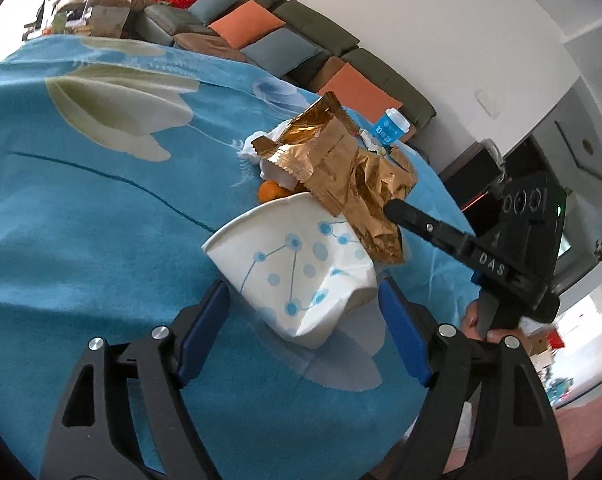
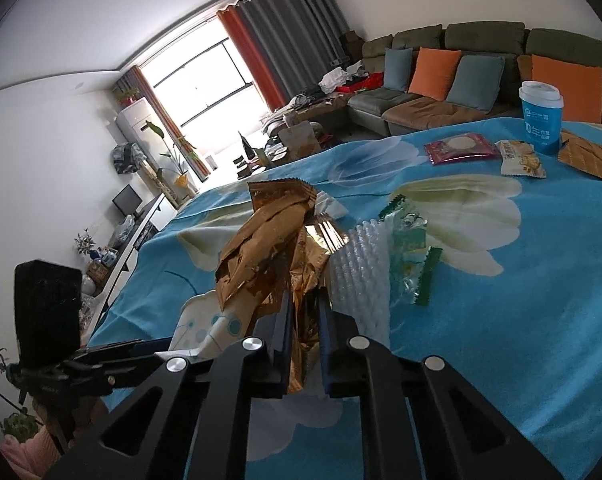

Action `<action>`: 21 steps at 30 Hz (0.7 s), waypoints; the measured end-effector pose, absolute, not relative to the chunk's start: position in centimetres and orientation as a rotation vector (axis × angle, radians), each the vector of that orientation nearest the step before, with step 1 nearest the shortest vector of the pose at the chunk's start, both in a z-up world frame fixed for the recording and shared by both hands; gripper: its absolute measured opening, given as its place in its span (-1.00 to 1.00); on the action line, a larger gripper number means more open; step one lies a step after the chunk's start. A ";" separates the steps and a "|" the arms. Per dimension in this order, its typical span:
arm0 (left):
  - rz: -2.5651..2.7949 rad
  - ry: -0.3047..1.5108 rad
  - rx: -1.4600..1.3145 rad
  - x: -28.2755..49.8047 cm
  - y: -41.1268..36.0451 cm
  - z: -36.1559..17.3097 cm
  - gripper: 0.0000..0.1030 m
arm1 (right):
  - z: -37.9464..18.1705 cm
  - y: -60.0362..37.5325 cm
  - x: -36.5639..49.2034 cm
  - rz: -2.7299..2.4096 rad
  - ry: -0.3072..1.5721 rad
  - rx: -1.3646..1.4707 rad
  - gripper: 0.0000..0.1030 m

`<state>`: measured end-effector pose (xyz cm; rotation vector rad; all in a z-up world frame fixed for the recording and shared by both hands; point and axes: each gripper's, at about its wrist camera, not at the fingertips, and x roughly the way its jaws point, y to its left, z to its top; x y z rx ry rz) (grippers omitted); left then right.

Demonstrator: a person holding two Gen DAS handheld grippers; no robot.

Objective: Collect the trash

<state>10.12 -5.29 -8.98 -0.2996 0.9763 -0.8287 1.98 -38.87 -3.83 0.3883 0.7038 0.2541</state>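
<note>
Right wrist view, lower centre: the right gripper (image 2: 304, 350) has its jaws nearly closed, pinching the bottom end of a crumpled gold foil snack wrapper (image 2: 277, 248) that rises up the middle of the frame. Just right of the wrapper sits a white bubble-textured plastic piece (image 2: 363, 276), and beside that a clear wrapper with green edges (image 2: 415, 256). At the lower left of this view the other tool shows as a dark shape.

Over to the left wrist view: the left gripper (image 1: 303, 320) has its blue-padded jaws spread wide, one on each side of a crushed white paper cup with a blue dot pattern (image 1: 297, 268) lying on its side in the centre; whether the pads touch it, I can't tell. The gold wrapper lies partly over the cup's upper edge, with something orange (image 1: 271, 192) peeking out behind.

All of it lies on a bench draped in a blue cloth with large white flowers (image 1: 101, 208). In the upper right of the right wrist view stand a blue cup with a white lid (image 2: 541, 116), a red-edged packet (image 2: 461, 146) and a biscuit packet (image 2: 521, 160).
</note>
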 end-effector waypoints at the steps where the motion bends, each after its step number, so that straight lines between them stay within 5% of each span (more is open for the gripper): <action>1: -0.830 0.976 -0.307 10.2 -5.3 -9.0 0.40 | -3.8 -38.8 2.0 0.260 0.704 0.387 -0.81; 16: -0.825 0.927 -0.266 9.2 -5.5 -7.9 0.23 | -3.3 -38.4 1.6 0.304 0.683 0.385 -0.87; 20: -0.824 0.914 -0.244 8.7 -5.0 -7.4 -0.34 | -2.7 -38.5 1.2 0.310 0.670 0.387 -0.88; 21: -0.821 0.913 -0.237 8.7 -4.9 -7.4 -0.34 | -2.6 -38.5 1.1 0.317 0.665 0.387 -0.88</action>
